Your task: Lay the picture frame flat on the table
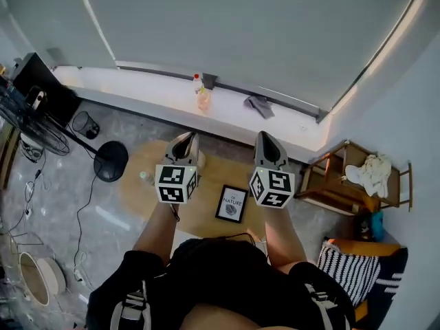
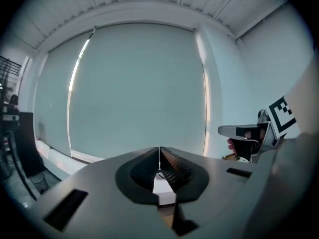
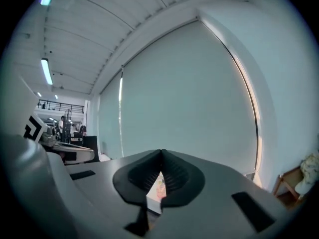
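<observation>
Hovering: L tongs (image 1: 186, 138) + R tongs (image 1: 267, 137) closed, empty | frame (image 1: 232, 203) on table (image 1: 214, 172), head view only

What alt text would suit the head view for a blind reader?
Seen from above, a person holds the left claw and right claw, both shut and empty, over a round wooden table bearing a black picture frame.

Head view steeply down over table (image 1: 220, 174); both gripper views face window blind (image 2: 139, 88), level.
</observation>
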Motion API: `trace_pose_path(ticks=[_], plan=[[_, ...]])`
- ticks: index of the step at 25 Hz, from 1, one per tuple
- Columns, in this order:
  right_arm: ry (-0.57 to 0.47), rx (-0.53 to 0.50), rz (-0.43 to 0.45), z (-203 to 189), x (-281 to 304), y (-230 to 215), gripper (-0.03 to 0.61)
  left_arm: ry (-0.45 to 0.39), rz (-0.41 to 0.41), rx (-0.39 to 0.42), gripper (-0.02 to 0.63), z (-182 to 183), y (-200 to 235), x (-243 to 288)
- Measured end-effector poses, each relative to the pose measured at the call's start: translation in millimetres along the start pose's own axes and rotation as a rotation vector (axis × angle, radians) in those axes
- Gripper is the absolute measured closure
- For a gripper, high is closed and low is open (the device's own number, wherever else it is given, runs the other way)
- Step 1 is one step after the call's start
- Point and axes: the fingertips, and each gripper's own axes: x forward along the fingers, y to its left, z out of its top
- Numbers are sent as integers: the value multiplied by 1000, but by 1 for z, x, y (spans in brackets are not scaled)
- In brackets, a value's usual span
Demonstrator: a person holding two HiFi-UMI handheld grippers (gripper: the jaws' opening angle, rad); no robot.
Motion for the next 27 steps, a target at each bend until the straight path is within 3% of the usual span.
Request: trace_pose_path(ticks=[6,27], plan=[[-32,-52,-60,26,-13,2,566,-68,14,36,589,44,9,-18],[-64,-58,-106,35,-25,-5,565,-44,-42,89,589,45,-12,2]])
